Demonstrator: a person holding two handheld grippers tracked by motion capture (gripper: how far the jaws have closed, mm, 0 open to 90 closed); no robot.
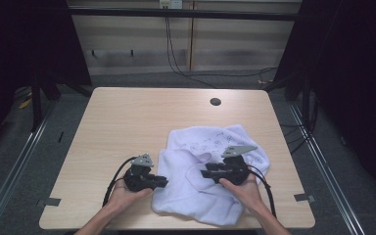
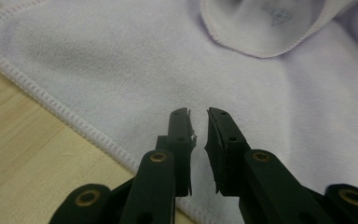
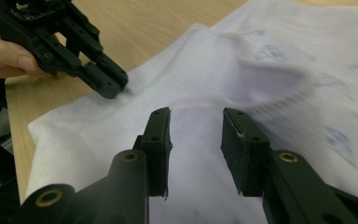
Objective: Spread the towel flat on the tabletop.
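The left gripper (image 1: 162,182) rests at the white towel's (image 1: 196,196) left hem, jaws a narrow gap apart, pinching nothing. The towel lies rumpled by the table's (image 1: 127,117) near right edge, folding seemingly barely begun. The right gripper (image 1: 203,173) hovers over it, jaws moderately apart, empty. Faint blue print is unreadable.

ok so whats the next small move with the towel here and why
Probably ease the left gripper down onto the stitched edge of the towel and close. Its jaws stand slightly apart over the cloth near that hem with nothing between them, and the right gripper hangs open above a folded-over flap, so neither has a hold yet.
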